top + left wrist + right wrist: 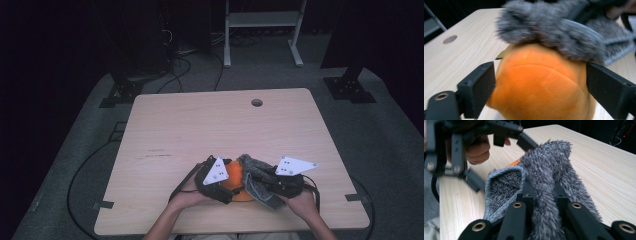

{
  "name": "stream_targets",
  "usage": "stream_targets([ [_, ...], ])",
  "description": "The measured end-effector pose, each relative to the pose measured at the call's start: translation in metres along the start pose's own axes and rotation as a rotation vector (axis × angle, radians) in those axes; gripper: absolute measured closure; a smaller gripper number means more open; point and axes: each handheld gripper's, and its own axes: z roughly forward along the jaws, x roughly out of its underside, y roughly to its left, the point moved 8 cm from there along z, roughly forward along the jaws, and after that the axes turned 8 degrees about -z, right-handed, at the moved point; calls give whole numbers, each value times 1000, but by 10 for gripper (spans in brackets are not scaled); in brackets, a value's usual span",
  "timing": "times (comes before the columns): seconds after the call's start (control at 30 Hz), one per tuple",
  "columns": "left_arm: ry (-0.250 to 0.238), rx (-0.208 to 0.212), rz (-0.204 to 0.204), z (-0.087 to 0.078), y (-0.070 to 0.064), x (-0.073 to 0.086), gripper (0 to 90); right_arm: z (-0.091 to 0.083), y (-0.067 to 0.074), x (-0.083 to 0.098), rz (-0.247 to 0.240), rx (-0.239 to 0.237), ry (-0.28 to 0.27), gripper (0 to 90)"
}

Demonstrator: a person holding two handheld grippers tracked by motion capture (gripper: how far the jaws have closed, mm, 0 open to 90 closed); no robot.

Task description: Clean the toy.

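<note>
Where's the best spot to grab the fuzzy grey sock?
Probably the gathered fluffy edge of the grey sock, coming from the person's right side. It bunches into a narrow fold there, which the right gripper already pinches. The other end drapes over the orange plush toy.

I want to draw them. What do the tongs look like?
Both tongs, left and right, are black with blocky jaws, brass-coloured screw rings and a pale three-cornered plate with small dark dots on top. Black cables trail from them. The forearms are bare.
</note>
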Motion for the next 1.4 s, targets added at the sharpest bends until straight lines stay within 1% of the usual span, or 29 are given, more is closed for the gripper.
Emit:
stream_targets([
  [0.03,13,-4,-25,0,1,1,55,-1,1,0,-9,-4,5,764],
  [0.1,39,1,-62,-1,4,3,34,-2,2,1,-13,-8,4,764],
  [0.17,49,-5,-77,-3,7,4,32,-3,2,2,-11,-9,3,764],
  [0.27,60,4,-108,-3,9,5,29,-4,1,3,-2,-12,-2,764],
  [0.33,90,38,-149,3,7,10,31,-4,1,3,-2,-14,-4,764],
  [0.4,141,68,-181,10,4,18,45,-3,3,3,-15,-19,-2,764],
  [0.43,124,70,-169,10,2,18,109,-3,4,3,-18,-14,4,763],
  [0.5,105,52,-129,8,1,13,220,-4,5,3,-36,9,21,764],
  [0.57,43,24,-65,4,-1,6,296,-9,3,-2,-41,28,9,764],
  [0.63,4,-13,27,3,-3,1,317,-16,3,-12,-52,47,-26,765],
  [0.67,5,-23,72,4,-4,0,317,-17,5,-18,-61,41,-52,765],
  [0.7,-1,-22,101,4,-7,0,314,-15,9,-23,-73,32,-62,765],
  [0.73,12,-24,115,4,-7,2,297,-10,12,-24,-97,34,-43,764],
  [0.77,24,-6,86,4,-5,4,268,-6,15,-23,-119,39,-20,764],
  [0.8,19,18,26,2,-3,5,210,-2,14,-21,-116,29,-20,765],
  [0.83,4,29,-31,1,0,4,169,-1,13,-20,-90,16,-29,764],
  [0.87,-20,41,-74,-1,2,1,141,1,12,-18,-73,14,-32,765],
  [0.9,-21,51,-93,-1,3,1,140,2,12,-17,-70,12,-30,764],
  [0.93,1,44,-85,0,3,2,158,4,13,-16,-70,5,-32,764],
  [0.97,10,35,-76,0,4,4,208,4,13,-15,-74,4,-31,764],
  [1.03,14,39,-80,0,4,7,246,3,10,-11,-69,-1,-22,764],
  [1.13,30,39,-71,-2,7,12,274,-3,-5,3,-19,18,-5,763],
  [1.2,27,49,-77,-2,7,14,274,-7,-12,13,39,-8,-3,763],
  [1.23,26,57,-83,-3,7,13,264,-8,-14,15,43,4,4,763],
  [1.27,20,58,-103,-3,8,11,235,-9,-14,16,47,10,7,763],
  [1.3,26,54,-121,-2,8,9,183,-9,-12,15,45,16,4,763],
  [1.33,32,49,-131,1,8,9,144,-7,-9,13,29,22,7,763],
  [1.37,44,45,-128,2,7,10,118,-6,-5,9,11,22,9,763],
  [1.4,49,43,-119,3,7,12,117,-4,-1,6,-2,13,4,763],
])
